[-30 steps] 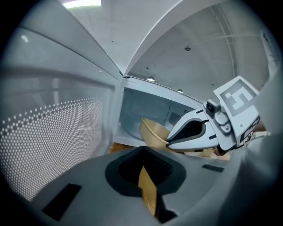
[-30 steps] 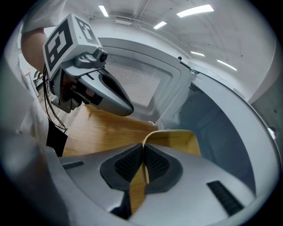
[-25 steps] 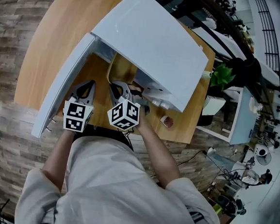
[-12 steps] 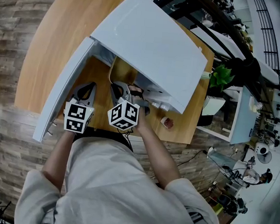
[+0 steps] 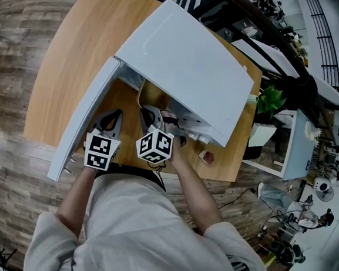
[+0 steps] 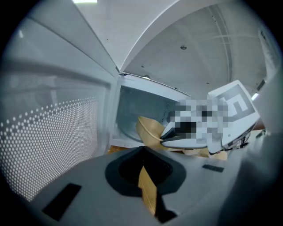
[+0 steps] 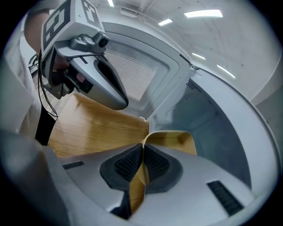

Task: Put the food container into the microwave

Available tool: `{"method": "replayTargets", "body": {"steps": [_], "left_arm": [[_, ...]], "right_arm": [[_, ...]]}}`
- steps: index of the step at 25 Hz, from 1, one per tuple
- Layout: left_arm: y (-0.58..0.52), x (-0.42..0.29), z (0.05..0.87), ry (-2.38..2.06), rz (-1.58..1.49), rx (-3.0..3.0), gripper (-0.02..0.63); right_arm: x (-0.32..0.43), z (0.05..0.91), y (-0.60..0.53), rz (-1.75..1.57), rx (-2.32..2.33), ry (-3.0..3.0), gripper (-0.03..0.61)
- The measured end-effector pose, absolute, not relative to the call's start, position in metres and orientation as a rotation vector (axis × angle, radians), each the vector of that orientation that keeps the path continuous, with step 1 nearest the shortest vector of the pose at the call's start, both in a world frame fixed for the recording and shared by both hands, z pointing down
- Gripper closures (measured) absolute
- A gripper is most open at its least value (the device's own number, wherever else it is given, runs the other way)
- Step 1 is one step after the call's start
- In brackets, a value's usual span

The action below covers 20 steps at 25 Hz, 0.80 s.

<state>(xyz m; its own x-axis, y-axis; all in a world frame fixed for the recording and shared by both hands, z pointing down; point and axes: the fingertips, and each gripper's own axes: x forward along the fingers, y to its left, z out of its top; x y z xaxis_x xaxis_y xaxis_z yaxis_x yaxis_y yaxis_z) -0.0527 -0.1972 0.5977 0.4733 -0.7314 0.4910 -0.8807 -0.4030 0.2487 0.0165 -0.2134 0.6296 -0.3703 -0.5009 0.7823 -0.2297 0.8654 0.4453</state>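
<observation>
A white microwave (image 5: 187, 63) stands on the wooden table (image 5: 70, 52) with its door (image 5: 85, 119) swung open to the left. A tan food container (image 5: 152, 95) sits at the mouth of the cavity, partly inside. My right gripper (image 5: 147, 111) is shut on its near rim; in the right gripper view the rim (image 7: 174, 139) runs straight in between the pads of that gripper (image 7: 142, 148). My left gripper (image 5: 112, 118) hovers over the table just left of it, beside the door, jaws together and holding nothing. From the left gripper (image 6: 142, 154) the container (image 6: 148, 128) shows ahead.
A small reddish-brown object (image 5: 206, 157) lies on the table to the right of the microwave's front. A green plant (image 5: 270, 99) and white furniture stand beyond the table's right edge. The perforated door window (image 6: 48, 137) is close on the left gripper's left.
Both grippers and the container keep their places at the microwave's mouth. Only the head camera has shifted a little, so the scene sits slightly lower and to the right.
</observation>
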Motion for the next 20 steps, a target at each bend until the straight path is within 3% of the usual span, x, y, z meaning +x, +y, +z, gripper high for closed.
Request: {"method": "replayTargets", "body": {"steps": [20], "left_arm": [[-0.197, -0.058, 0.596, -1.326, 0.424, 2.275, 0.601]], "right_arm": [[0.010, 0.634, -0.240, -0.462, 0.575, -1.890, 0.554]]}}
